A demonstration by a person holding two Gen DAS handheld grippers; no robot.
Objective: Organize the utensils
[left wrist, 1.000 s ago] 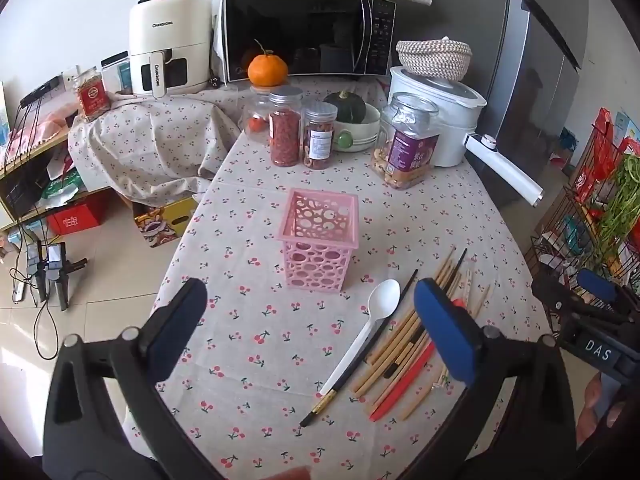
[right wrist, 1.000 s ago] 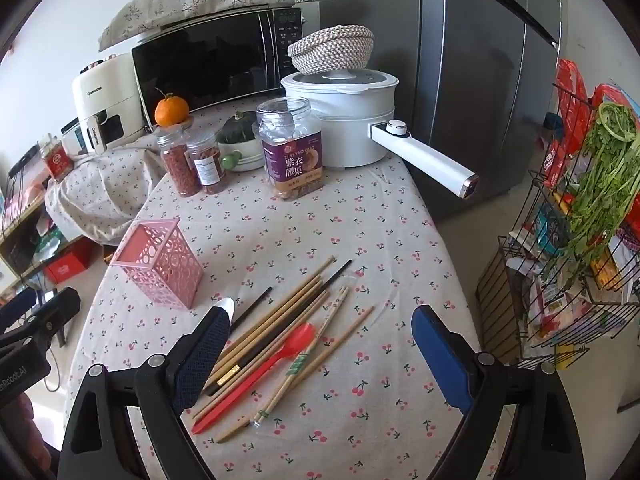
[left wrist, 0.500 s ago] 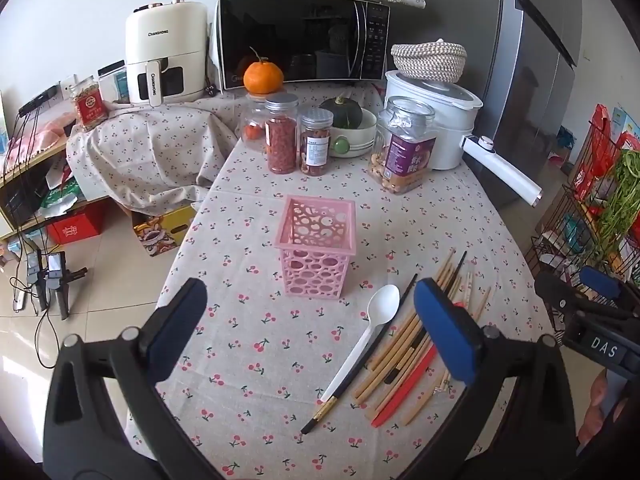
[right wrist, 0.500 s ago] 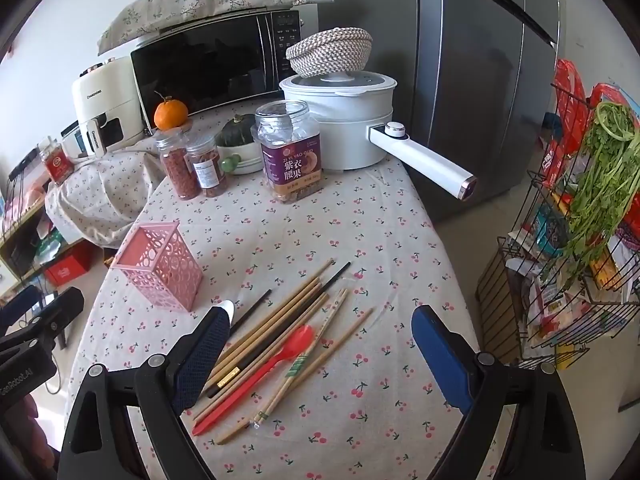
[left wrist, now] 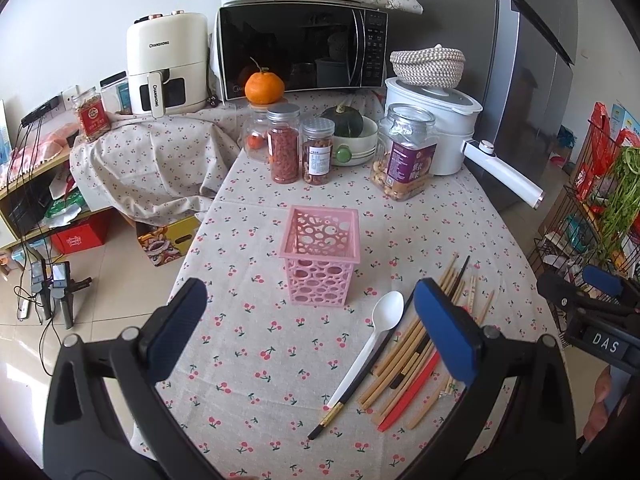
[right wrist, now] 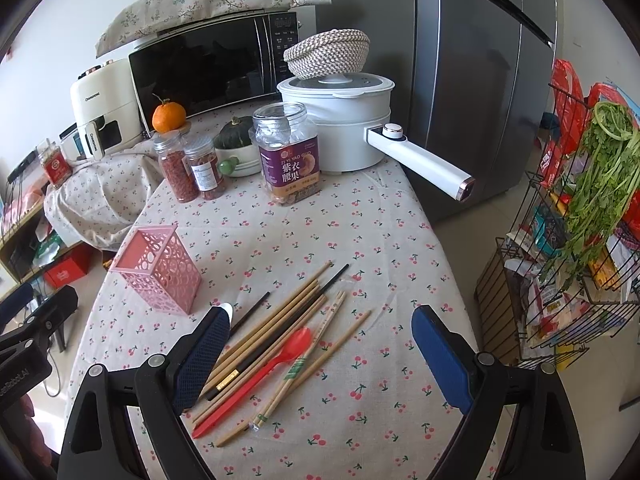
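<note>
**On the cherry-print cloth, a loose pile waits beside the holder**

On the tablecloth (left wrist: 256, 364) the pink holder (left wrist: 322, 256) stands empty and upright, with the utensils fanned just to its right: bamboo chopsticks (right wrist: 280, 316), a white spoon (left wrist: 376, 334), a red spoon (right wrist: 276, 360). My left gripper (left wrist: 310, 320) and right gripper (right wrist: 320, 350) both hang spread wide, holding nothing. Everything looks light, thin and stiff; I judge the plastic spoons slick, so I'd pinch one mid-handle. The perforated holder looks light enough to tip if nudged.
</note>
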